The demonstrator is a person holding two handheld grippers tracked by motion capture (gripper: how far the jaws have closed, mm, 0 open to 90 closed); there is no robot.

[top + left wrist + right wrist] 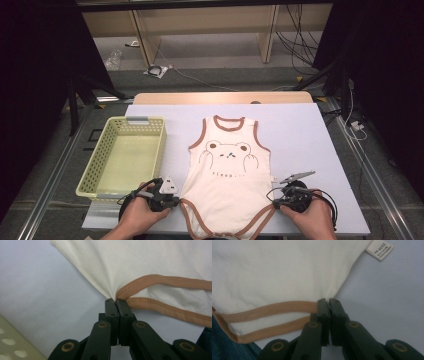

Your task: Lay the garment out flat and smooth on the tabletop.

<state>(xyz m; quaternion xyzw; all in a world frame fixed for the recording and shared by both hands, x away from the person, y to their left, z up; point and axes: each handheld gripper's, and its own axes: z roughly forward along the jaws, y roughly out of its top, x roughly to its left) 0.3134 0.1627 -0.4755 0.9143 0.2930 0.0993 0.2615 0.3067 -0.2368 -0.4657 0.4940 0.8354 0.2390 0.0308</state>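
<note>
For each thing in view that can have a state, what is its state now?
Baby bodysuit: spread flat on the table, bear print up, pinched at both hip corners.
Left gripper: shut on the bodysuit's corner at the brown trim.
Right gripper: shut on the opposite corner.
Yellow basket: upright, nothing inside, left of the bodysuit.

High view looks forward and down from the person's side, taking in the whole table [310, 135], forearms entering at the bottom edge. Left gripper view sits very close, facing along its jaws at the bodysuit [140, 262] hem, frame centre. Right gripper view, just as close, faces the opposite hem corner. All three views share that brown-trimmed lower edge of the bodysuit.
</note>
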